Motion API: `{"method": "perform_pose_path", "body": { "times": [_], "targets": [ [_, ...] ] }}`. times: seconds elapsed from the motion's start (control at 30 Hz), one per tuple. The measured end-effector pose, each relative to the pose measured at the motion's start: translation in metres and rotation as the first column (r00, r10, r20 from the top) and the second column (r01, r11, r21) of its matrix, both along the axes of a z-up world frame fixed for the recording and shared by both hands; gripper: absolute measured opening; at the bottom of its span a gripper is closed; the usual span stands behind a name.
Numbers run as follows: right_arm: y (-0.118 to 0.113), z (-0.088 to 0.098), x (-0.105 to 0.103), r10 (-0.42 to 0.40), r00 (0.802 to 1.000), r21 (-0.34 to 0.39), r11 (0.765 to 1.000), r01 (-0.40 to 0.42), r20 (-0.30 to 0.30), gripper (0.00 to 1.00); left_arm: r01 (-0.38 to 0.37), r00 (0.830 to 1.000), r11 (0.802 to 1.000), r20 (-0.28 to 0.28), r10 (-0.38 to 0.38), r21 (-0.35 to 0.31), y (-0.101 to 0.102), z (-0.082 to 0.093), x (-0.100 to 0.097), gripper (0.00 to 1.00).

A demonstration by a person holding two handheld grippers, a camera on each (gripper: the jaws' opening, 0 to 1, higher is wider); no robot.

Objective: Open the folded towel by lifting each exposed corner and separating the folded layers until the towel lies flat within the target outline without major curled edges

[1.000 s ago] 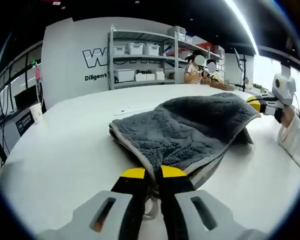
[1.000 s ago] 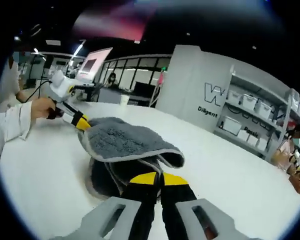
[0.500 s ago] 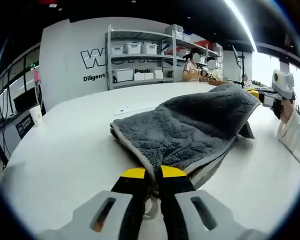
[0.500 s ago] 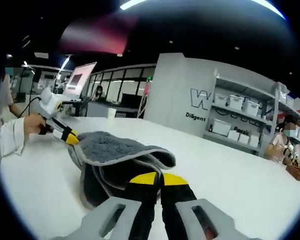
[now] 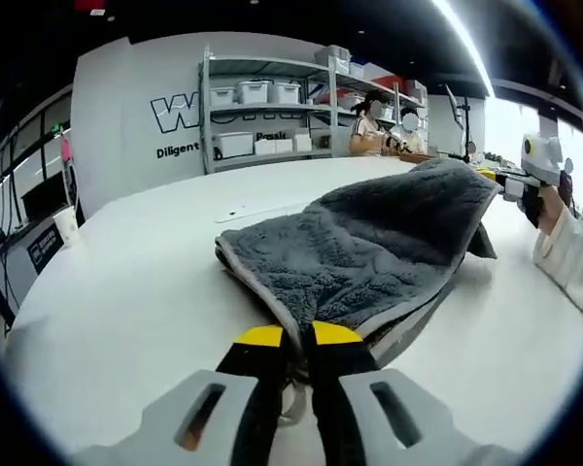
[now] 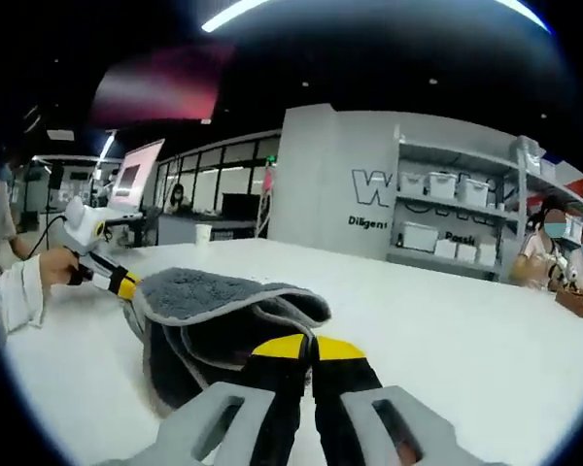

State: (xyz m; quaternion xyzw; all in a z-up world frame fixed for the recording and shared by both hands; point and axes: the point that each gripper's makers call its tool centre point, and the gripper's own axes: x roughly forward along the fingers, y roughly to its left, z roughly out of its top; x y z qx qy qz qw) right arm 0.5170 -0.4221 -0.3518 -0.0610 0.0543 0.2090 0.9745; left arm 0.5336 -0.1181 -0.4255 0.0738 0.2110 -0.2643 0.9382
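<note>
Two tongs (left (image 5: pixel 297 337), right (image 6: pixel 305 347)) pinch the towel (image 5: pixel 369 248) between them.

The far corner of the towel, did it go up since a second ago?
Yes. In the left gripper view the towel's far corner, held by the right gripper, has risen: it sat low against the table before and now reaches the far table edge.

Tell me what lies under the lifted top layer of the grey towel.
Under the raised top layer of the towel, held at two corners by the left gripper and right gripper, darker folded layers show. The table beneath them is covered.
</note>
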Motion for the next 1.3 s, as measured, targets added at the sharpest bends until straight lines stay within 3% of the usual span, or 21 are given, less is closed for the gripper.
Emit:
{"method": "perform_pose_path", "body": {
  "times": [0.17,0.33,0.6,1.07,1.13,1.3],
  "targets": [
    [-0.010,-0.015,0.005,-0.030,0.997,0.051,0.998,0.034,-0.073,0.00,0.004,1.000,1.000,-0.003,-0.004,-0.003,0.000,0.000,0.000,0.07],
    [-0.013,-0.019,0.008,-0.039,0.995,0.061,0.997,0.044,-0.088,0.00,0.005,1.000,1.000,-0.003,-0.005,-0.003,0.000,0.000,0.000,0.07],
    [-0.022,-0.039,0.013,-0.076,0.984,0.056,0.995,0.086,-0.162,0.00,0.006,1.000,1.000,-0.006,-0.006,-0.008,0.000,-0.001,-0.001,0.07],
    [-0.026,-0.064,0.016,-0.102,0.968,-0.019,0.995,0.100,-0.229,0.00,0.027,1.000,1.000,-0.003,-0.027,-0.010,0.000,-0.001,-0.001,0.07],
    [-0.026,-0.075,0.016,-0.110,0.961,-0.098,0.991,0.087,-0.253,0.00,0.030,1.000,1.000,0.000,-0.030,-0.003,0.000,-0.001,-0.001,0.07],
    [-0.026,-0.081,0.013,-0.104,0.955,-0.150,0.987,0.064,-0.278,0.00,0.028,1.000,1.000,0.002,-0.028,0.002,0.000,-0.001,0.000,0.07]
  ]
}}
